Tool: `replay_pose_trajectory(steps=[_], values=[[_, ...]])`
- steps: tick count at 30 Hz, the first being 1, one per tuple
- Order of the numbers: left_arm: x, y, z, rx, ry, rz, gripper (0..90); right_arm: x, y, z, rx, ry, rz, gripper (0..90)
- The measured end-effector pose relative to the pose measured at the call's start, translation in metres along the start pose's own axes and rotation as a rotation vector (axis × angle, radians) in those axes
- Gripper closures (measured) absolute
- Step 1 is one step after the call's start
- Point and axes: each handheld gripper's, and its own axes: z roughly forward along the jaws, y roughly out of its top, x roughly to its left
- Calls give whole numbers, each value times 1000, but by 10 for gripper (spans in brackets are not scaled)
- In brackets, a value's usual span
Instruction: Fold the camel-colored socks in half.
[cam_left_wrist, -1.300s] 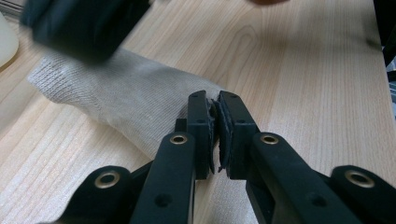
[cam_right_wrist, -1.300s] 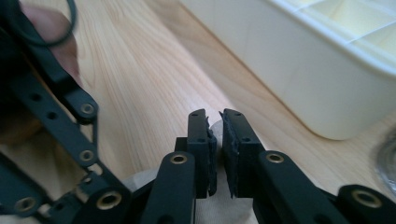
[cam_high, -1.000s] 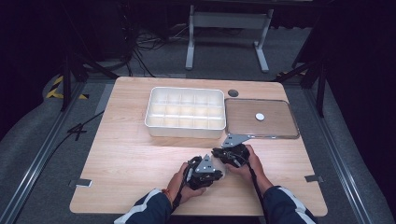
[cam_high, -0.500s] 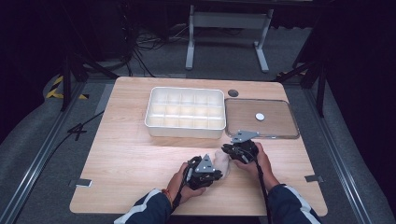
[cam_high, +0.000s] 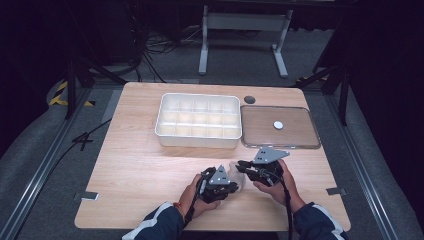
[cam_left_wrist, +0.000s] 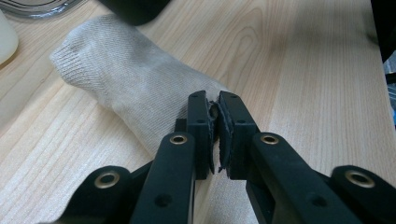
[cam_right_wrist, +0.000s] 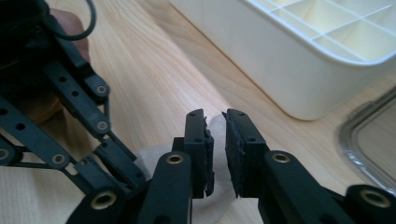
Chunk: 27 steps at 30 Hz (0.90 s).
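- The sock (cam_left_wrist: 126, 88), a pale beige knit piece, is lying on the wooden table (cam_high: 140, 165) at the near middle, between the person's two hands; in the high view it is showing as a light patch (cam_high: 236, 176) between the two grippers.
- The left gripper (cam_left_wrist: 214, 109) is clamping one end of the sock: its jaws are pressing together with only a thin fold of fabric between the pads. The rest of the sock is stretching away from the jaw tips, up and to the left in the left gripper view, flat on the wood, with its ribbed cuff at the far end.
- The left hand (cam_high: 192, 197) is holding that gripper (cam_high: 231, 180) low over the table, near the front edge.
- The right gripper (cam_right_wrist: 215, 116) is standing with its jaws slightly apart; they have just been opening. The pads are not pressing on anything. The sock (cam_right_wrist: 217, 128) is lying under and just beyond the tips, seen through the gap, and more of it is showing below the left jaw.
- The right gripper (cam_high: 241, 164) is sitting just beside the left one, at the sock's other end.
- The white compartment tray (cam_high: 198, 120) is standing well behind the sock, with the clear lid (cam_high: 280, 127) beside it on the right.
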Motion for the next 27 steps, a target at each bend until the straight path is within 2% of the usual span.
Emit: replay_pose_trajectory(steps=[3, 6, 8, 14, 18, 21, 24, 25, 27], values=[[0, 0, 0, 4, 3, 4, 836, 3, -5, 12, 66, -11, -34, 790], [0, 0, 0, -2, 5, 0, 836, -3, -13, 20, 100, -16, -2, 794], [0, 0, 0, -2, 7, 3, 835, -8, -17, 23, 102, -13, 26, 794], [0, 0, 1, -4, 10, 3, 835, -11, -17, 23, 115, -31, 26, 801], [-1, -1, 1, -8, 15, -1, 835, -17, -18, 21, 132, -83, 53, 800], [0, -1, 1, -10, 12, -2, 836, -21, -19, 18, 131, -91, 77, 783], [0, 0, 1, -8, 9, 1, 835, -22, -18, 14, 145, -129, 77, 724], [0, 0, 1, -8, 8, 0, 835, -23, -17, 12, 142, -130, 88, 699], [0, -1, 1, -12, 7, -4, 835, -26, -16, 7, 114, -99, 121, 620]])
